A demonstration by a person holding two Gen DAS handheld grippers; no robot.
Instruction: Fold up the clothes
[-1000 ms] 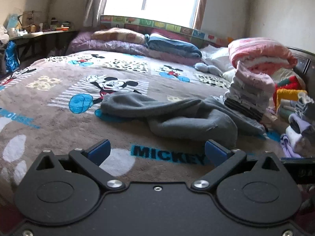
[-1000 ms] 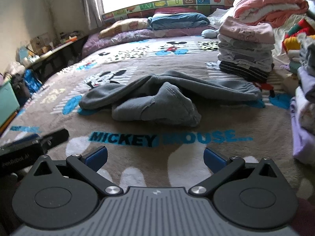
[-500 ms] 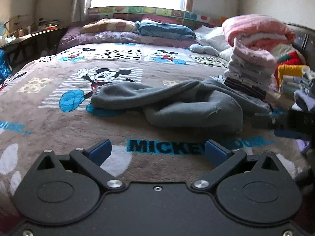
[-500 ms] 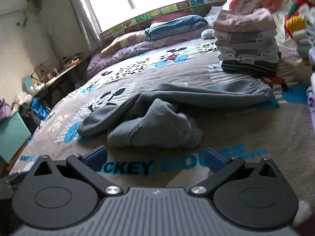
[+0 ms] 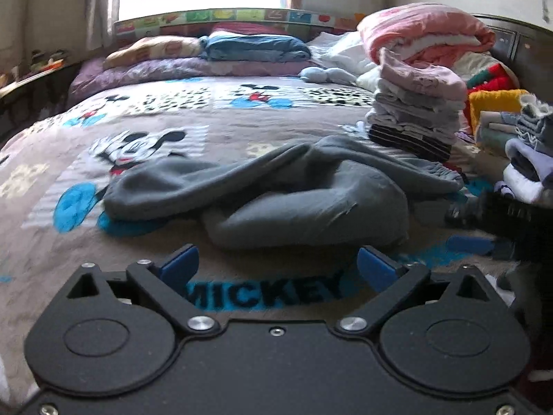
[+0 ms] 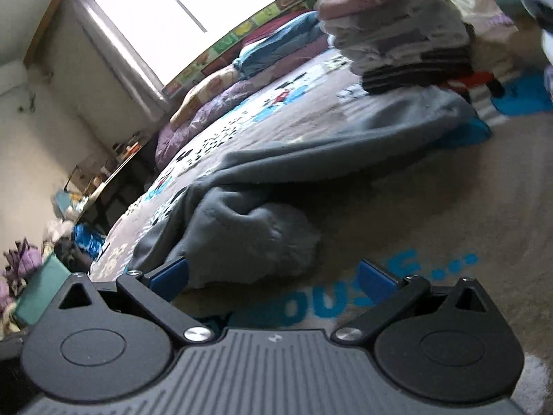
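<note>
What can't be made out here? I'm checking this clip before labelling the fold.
- Grey garment: bunched on itself in both views; its type and underside are hidden.
- Folded stack: blurred in the right wrist view, top cut off by the edge.
- Right gripper: blurred and cut off in the left wrist view.

In the right wrist view the stack of folded clothes [image 6: 397,31] at one o'clock is motion-blurred and cut by the top edge, its layers indistinct.
</note>
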